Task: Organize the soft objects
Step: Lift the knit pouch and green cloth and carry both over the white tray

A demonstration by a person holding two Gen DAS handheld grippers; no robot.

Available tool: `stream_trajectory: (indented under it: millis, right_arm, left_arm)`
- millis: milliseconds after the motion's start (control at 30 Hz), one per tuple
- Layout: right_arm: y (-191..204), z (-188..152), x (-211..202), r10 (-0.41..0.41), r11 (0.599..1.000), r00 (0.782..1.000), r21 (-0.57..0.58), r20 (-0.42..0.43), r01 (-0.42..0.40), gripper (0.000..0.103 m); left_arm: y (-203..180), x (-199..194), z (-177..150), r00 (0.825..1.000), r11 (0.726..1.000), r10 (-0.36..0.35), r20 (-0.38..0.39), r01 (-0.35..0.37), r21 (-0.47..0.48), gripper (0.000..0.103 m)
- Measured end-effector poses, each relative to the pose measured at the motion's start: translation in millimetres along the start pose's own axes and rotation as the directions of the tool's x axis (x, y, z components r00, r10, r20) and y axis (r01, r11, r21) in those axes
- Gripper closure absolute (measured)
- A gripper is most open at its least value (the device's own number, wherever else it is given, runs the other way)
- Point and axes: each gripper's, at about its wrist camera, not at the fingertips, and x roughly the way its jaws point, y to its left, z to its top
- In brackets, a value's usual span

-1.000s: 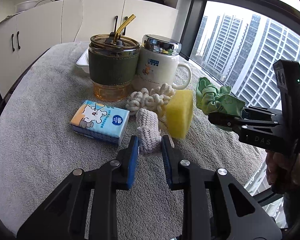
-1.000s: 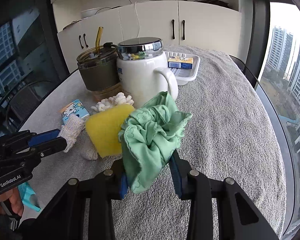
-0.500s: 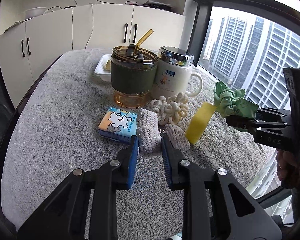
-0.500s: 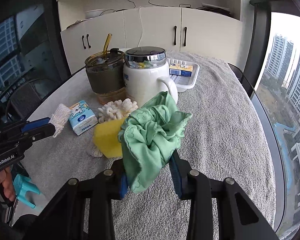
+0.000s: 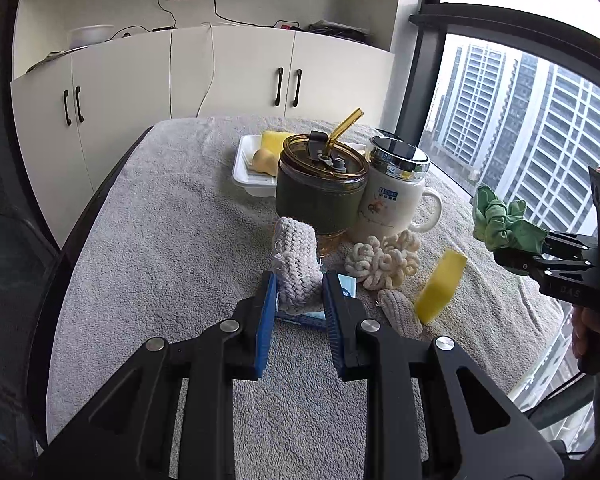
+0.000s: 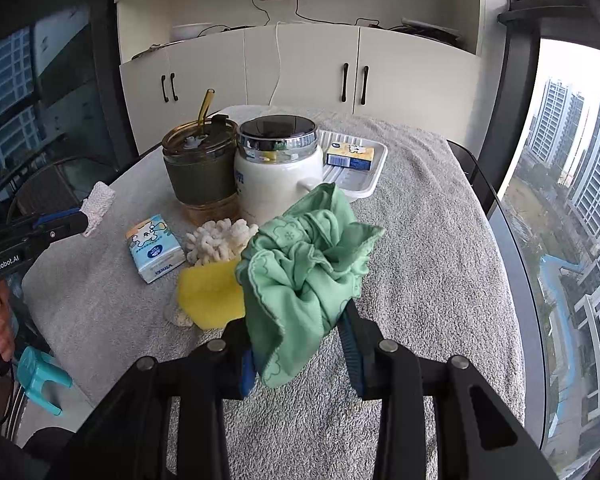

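Note:
My left gripper [image 5: 299, 290] is shut on a grey knitted sock [image 5: 296, 258] and holds it above the towel-covered table [image 5: 172, 248]; it also shows in the right wrist view [image 6: 98, 206]. A second knitted sock [image 5: 400, 311] lies on the table beside a yellow sponge [image 5: 440, 286] and a cream knotted rope piece [image 5: 384, 260]. My right gripper [image 6: 300, 344] is shut on a green cloth [image 6: 308, 264], raised over the table's right side. A tissue pack [image 6: 154, 248] lies left of the rope piece.
A green-sleeved tumbler with a straw [image 5: 320, 188] and a white lidded mug [image 5: 392, 196] stand mid-table. Behind them a white tray [image 6: 360, 172] holds a small box and a yellow item. White cabinets stand behind the table; windows on the right.
My left gripper has lifted the knitted sock up off the table and drawn back. The right gripper has risen slightly with the green cloth.

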Motion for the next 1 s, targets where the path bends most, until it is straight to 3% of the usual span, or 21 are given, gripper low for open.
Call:
stream_trajectory:
  millis: [233, 567, 800, 1000]
  right_arm:
    - [-27, 28, 1, -0.036, 0.999, 0.999, -0.026, 0.019, 0.036, 0.065]
    - [-59, 102, 30, -0.093, 0.987, 0.995, -0.125, 0.038, 0.097, 0.065]
    - [-65, 153, 73, -0.049, 0.979, 0.999, -0.198, 0.007, 0.05, 0.065]
    - [-68, 176, 126, 0.002, 0.975, 0.996, -0.221, -0.09, -0.021, 0.065]
  left_arm:
    - [23, 5, 41, 0.999, 0.998, 0.035, 0.031, -0.037, 0.045, 0.081]
    - [38, 46, 121, 0.997, 0.984, 0.06, 0.05, -0.067, 0.163, 0.081]
    - [33, 97, 168, 1.0, 0.971, 0.001, -0.005, 0.001, 0.238, 0.081]
    - [37, 153, 180, 0.992, 0.963, -0.058, -0.11, 0.085, 0.257, 0.081]
